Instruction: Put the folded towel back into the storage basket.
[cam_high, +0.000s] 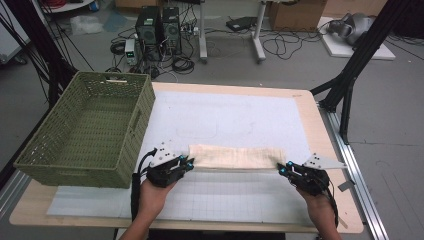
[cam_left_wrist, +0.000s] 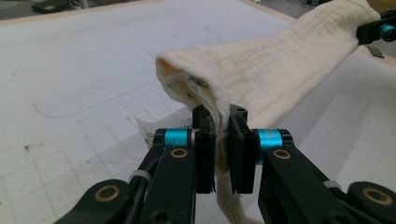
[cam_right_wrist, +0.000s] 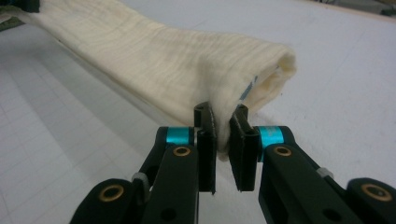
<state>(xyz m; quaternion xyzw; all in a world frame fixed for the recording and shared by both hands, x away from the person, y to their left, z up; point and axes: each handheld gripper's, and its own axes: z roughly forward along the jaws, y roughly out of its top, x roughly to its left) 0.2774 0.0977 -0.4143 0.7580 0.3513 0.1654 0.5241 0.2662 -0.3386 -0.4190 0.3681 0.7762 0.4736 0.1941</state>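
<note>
The left gripper (cam_high: 188, 161) and the right gripper (cam_high: 283, 167) each pinch one end of the folded cream cloth (cam_high: 235, 156), stretched between them near the table's (cam_high: 320, 130) front edge.

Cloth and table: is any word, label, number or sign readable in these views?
None can be read.
A small white tag beside the cloth in the left gripper view carries dark print, too small and blurred to read.
The cloth in the right gripper view shows a blue mark, no legible text.
</note>
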